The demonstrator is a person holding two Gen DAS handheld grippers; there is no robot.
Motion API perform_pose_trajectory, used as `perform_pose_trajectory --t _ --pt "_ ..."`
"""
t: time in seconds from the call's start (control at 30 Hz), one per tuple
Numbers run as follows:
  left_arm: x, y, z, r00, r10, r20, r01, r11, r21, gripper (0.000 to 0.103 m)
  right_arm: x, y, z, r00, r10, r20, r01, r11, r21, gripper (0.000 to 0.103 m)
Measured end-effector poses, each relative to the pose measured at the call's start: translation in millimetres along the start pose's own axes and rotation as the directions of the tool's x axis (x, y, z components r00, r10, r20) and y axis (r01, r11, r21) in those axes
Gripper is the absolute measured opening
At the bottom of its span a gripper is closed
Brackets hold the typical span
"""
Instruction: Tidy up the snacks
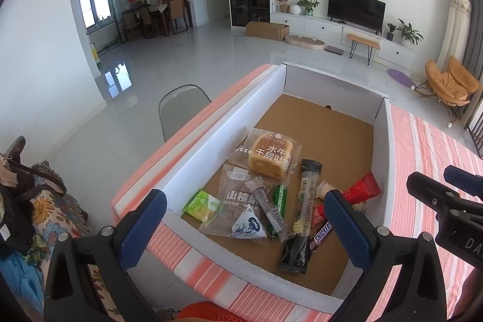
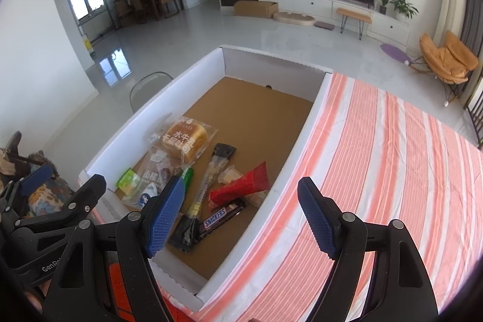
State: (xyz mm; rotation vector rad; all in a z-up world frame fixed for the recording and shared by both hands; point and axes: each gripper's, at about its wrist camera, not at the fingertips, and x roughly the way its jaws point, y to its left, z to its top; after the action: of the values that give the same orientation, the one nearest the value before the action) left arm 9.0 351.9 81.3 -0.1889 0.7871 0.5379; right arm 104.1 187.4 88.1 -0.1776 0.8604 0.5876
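A white box (image 1: 211, 138) with a brown cardboard floor sits on the striped tablecloth (image 2: 377, 156). Several snacks lie in its near half: a toast bread pack (image 1: 268, 154), a hawthorn bag (image 1: 238, 201), a green packet (image 1: 200, 205), a long black stick pack (image 1: 305, 213), a red wrapper (image 1: 363, 187) and a Snickers bar (image 1: 321, 236). My left gripper (image 1: 246, 227) is open and empty above the box's near edge. My right gripper (image 2: 241, 216) is open and empty over the box's right wall (image 2: 289, 141). The Snickers bar (image 2: 222, 216) also shows there.
A grey chair (image 1: 181, 107) stands beyond the table's left side. A floral cushion and bag (image 1: 39, 201) lie at lower left. The box's far half shows bare cardboard (image 1: 317, 122). The right gripper's body (image 1: 446, 201) shows at the left view's right edge.
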Motion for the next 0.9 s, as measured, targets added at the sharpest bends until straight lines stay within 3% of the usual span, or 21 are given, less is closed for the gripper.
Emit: perform_pose_trajectory --t 0.47,0.9 --pt "11 13 1 1.000 0.025 -0.009 -0.026 0.999 -0.020 0.103 10 11 -4 1.000 0.000 -0.017 -0.001 0.999 -0.033 0.080" --pt "7 23 1 0.999 0.038 0.014 -0.038 0.999 -0.006 0.103 1 25 -7 0.999 -0.034 0.027 0.036 0.997 -0.070 0.080"
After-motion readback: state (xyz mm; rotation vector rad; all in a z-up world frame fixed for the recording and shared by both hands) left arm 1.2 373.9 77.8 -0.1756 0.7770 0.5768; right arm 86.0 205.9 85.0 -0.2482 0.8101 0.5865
